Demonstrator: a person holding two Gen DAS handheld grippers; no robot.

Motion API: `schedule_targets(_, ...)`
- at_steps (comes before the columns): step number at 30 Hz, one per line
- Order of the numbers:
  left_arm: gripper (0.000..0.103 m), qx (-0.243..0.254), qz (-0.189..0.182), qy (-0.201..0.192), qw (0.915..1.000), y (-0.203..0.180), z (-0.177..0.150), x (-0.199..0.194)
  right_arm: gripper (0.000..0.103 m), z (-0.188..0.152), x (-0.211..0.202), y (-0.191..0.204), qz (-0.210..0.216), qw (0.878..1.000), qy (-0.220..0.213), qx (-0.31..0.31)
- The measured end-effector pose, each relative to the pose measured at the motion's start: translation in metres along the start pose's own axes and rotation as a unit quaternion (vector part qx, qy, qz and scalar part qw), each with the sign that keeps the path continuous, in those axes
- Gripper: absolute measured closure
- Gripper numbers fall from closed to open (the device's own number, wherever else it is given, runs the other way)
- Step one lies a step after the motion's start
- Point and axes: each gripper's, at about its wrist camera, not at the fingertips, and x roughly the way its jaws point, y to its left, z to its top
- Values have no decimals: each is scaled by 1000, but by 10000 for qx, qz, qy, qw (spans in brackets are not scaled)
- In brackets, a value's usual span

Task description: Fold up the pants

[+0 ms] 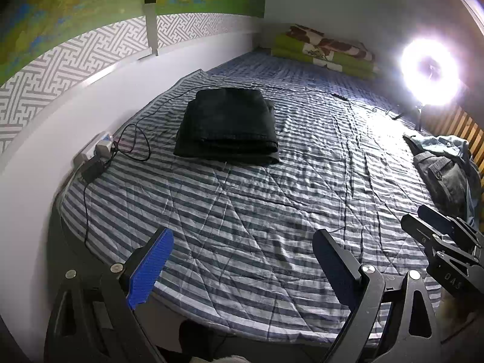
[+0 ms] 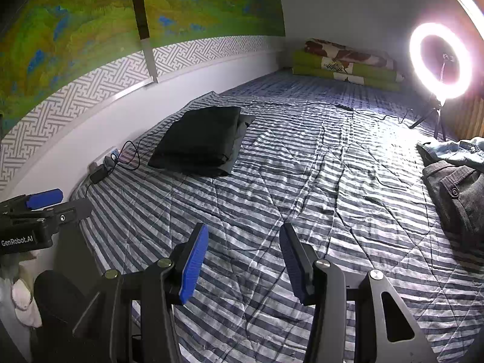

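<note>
Black pants [image 1: 227, 124] folded on bed [image 1: 272, 211]; grey pants [image 2: 459, 199] limp, soft; grip waistband; both jaws open, empty.

The heap of unfolded clothes [image 1: 447, 172] at the bed's right side is cut off by the picture's edge in both views, so how many garments lie there cannot be told. The ring light [image 1: 431, 71] flares into white glare in the left wrist view, hiding its stand's top. Cables [image 2: 128, 158] lead to a wall socket [image 2: 104, 155] too small to read. The folded black pants [image 1: 228, 125] hide their own inner layers.
</note>
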Motion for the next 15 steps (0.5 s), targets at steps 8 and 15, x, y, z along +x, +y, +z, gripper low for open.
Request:
schedule_targets(8, 8, -20, -26, 26, 10000, 3, 1, 3, 58, -1, 2, -1, 5, 10000, 25, -10)
schedule_targets(15, 8, -49, -74, 131, 9999, 5, 1, 11, 58, -2, 4, -3, 9, 10000, 49, -20)
